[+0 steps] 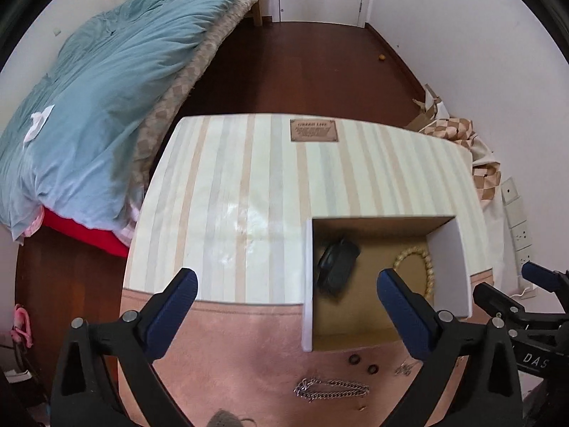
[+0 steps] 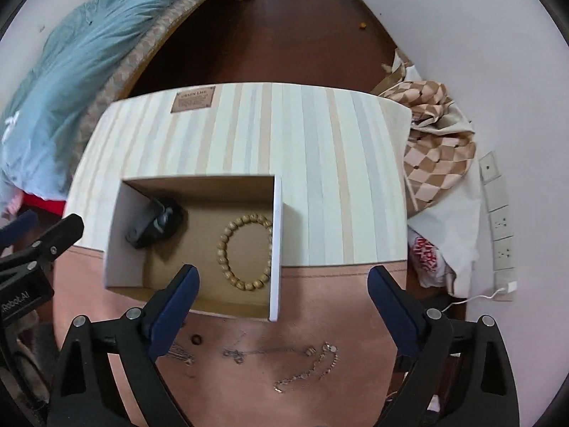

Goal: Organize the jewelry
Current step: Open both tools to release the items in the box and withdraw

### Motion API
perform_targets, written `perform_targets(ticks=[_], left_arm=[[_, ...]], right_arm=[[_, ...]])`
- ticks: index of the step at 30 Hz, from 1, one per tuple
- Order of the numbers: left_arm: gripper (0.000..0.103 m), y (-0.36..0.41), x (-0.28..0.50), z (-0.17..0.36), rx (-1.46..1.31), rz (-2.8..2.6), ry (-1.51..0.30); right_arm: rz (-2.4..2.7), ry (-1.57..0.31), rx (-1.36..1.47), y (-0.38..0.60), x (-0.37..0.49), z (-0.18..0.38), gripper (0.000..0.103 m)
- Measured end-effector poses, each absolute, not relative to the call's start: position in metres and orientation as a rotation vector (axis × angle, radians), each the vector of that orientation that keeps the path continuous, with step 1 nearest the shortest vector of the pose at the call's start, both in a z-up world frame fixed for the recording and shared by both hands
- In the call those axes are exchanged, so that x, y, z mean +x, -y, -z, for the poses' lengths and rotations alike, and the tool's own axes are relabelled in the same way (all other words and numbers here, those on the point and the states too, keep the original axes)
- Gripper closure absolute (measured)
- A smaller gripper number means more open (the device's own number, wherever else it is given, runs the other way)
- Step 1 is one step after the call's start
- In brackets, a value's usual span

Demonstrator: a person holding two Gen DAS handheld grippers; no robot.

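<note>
Jaws wide open and empty on both: left gripper (image 1: 288,286) and right gripper (image 2: 282,283) pitch steeply down over the striped storage box (image 1: 249,178). One open cardboard tray (image 2: 124,249) holds one black pouch-like item (image 2: 156,222) left, one wooden bead bracelet (image 2: 245,249) right. Loose on pink fabric (image 2: 338,302): two dark rings (image 1: 362,363), one chunky silver chain (image 1: 330,389), thin chains (image 2: 306,370).

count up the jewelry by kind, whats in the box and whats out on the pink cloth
bead bracelet: 1
black item, maybe a watch: 1
dark rings: 2
chains, one chunky silver, one thin, one gold: 3
total: 7
</note>
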State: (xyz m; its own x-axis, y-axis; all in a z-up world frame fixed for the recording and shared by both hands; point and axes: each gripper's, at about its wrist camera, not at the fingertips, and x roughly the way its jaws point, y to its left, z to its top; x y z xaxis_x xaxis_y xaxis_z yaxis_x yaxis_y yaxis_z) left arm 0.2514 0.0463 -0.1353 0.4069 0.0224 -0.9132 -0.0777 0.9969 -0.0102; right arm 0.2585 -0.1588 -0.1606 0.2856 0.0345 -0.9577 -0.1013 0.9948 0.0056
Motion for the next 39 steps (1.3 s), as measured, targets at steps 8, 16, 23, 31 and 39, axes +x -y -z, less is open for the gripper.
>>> perform_targets(ticks=[8, 16, 23, 31, 39], left_arm=[[0.000, -0.043, 0.228, 0.142, -0.021, -0.100, -1.145], [0.000, -0.039, 0.202, 0.119, 0.008, -0.125, -1.089], [0.000, -0.039, 0.172, 0.090, 0.005, -0.137, -1.031], [0.000, -0.036, 0.133, 0.056, 0.018, -0.117, -0.949], [0.000, -0.032, 0.104, 0.037, 0.004, -0.088, -0.930]], right_arm=[[-0.067, -1.253, -0.078, 0.152, 0.235, 0.164, 0.002], [-0.081, -1.199, -0.051, 0.146, 0.214, 0.140, 0.002], [-0.086, -1.127, -0.043, 0.146, 0.186, 0.105, 0.002], [-0.083, -1.052, -0.034, 0.151, 0.150, 0.069, 0.002], [-0.084, -1.009, -0.035, 0.152, 0.115, 0.044, 0.002]])
